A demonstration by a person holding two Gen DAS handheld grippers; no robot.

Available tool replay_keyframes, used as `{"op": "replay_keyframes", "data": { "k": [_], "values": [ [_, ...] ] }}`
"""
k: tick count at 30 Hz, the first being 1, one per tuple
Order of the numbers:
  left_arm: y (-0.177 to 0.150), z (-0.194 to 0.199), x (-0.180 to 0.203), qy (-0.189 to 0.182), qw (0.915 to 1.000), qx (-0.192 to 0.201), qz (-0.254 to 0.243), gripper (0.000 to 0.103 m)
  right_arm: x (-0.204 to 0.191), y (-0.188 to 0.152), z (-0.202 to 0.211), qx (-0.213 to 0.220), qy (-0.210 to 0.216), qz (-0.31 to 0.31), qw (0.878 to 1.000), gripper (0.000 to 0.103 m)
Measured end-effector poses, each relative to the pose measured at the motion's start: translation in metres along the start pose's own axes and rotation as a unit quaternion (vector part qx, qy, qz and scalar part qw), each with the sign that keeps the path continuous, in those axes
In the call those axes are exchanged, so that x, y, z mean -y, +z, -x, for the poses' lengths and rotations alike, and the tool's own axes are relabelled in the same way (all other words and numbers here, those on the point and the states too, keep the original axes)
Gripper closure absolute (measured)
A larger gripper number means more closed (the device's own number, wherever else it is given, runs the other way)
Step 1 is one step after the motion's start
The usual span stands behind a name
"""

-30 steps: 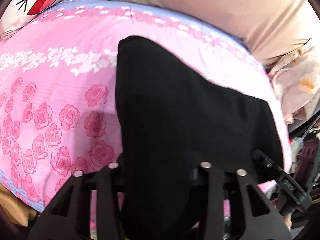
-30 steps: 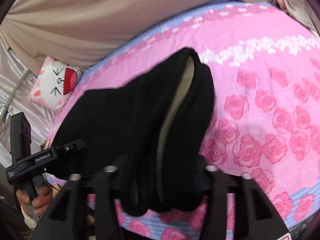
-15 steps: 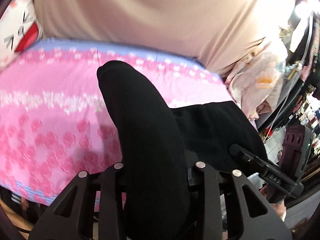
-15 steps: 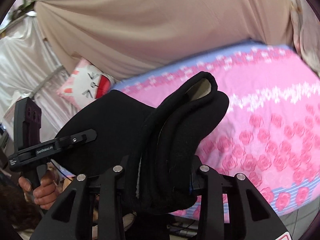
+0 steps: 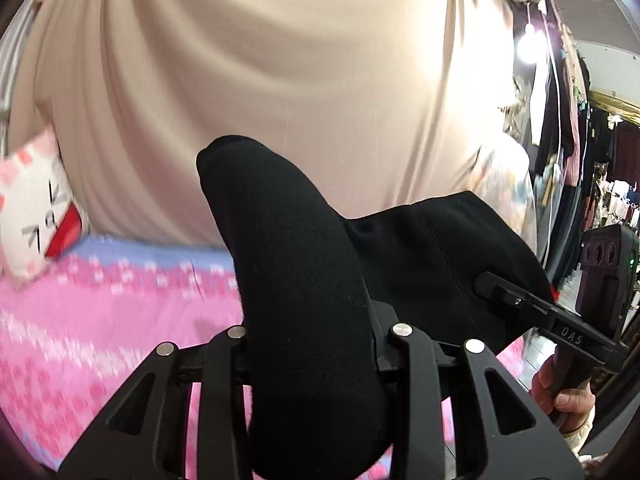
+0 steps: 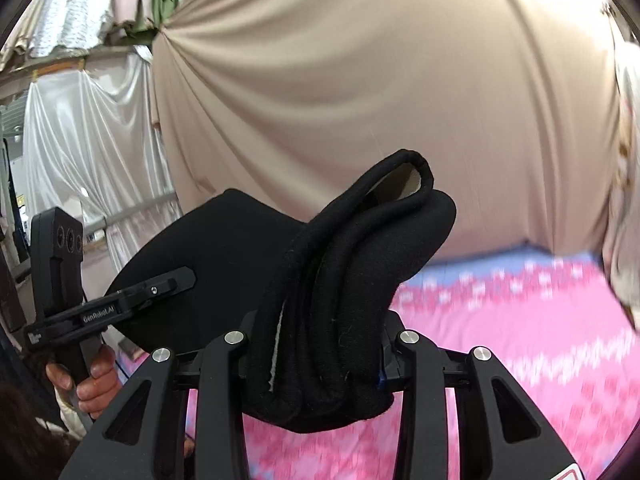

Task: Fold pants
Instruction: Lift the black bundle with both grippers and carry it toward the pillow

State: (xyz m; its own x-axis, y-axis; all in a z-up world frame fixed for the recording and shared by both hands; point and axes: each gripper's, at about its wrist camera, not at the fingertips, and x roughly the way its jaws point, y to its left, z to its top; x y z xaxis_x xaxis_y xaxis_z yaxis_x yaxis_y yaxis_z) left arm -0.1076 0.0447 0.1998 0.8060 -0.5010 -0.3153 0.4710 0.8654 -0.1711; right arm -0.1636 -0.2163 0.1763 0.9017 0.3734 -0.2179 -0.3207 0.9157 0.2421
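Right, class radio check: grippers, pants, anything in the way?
Left gripper and right gripper shut on black pants. Pants held above pink bedspread. Nothing blocking.

1. The place looks like a clothing shop or market stall with a bed set up inside it.
2. A bed point(image 6: 520, 340) with a pink rose-pattern sheet point(image 5: 100, 320) fills the lower part, and a cartoon-face pillow point(image 5: 32, 216) lies at its far edge.
3. A beige curtain point(image 6: 380, 92) hangs behind the bed, with a white satin drape point(image 6: 88, 140) beside it.
4. Clothes hang on racks point(image 5: 560, 128) under a bright lamp point(image 5: 528, 46).
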Motion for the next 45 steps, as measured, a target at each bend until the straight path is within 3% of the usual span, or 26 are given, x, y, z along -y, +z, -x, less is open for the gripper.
{"op": "replay_keyframes", "data": {
  "k": [8, 17, 29, 45],
  "values": [
    [0.049, -0.035, -0.011, 0.035, 0.9961, 0.076, -0.028, 0.069, 0.018, 0.047, -0.042, 0.056, 0.013, 0.006, 0.998, 0.068],
    [0.064, -0.135, -0.036, 0.081, 0.9948, 0.047, -0.041, 0.069, 0.078, 0.062, -0.141, 0.047, 0.003, -0.035, 0.998, 0.068],
    [0.045, -0.279, -0.088, 0.122, 0.9920, -0.016, -0.026, 0.069, 0.162, 0.021, -0.270, 0.008, -0.017, -0.077, 0.997, 0.068],
    [-0.030, -0.401, -0.142, 0.121, 0.9882, -0.095, 0.003, 0.069, 0.243, -0.054, -0.375, -0.077, -0.043, -0.122, 0.989, 0.068]
  ]
}}
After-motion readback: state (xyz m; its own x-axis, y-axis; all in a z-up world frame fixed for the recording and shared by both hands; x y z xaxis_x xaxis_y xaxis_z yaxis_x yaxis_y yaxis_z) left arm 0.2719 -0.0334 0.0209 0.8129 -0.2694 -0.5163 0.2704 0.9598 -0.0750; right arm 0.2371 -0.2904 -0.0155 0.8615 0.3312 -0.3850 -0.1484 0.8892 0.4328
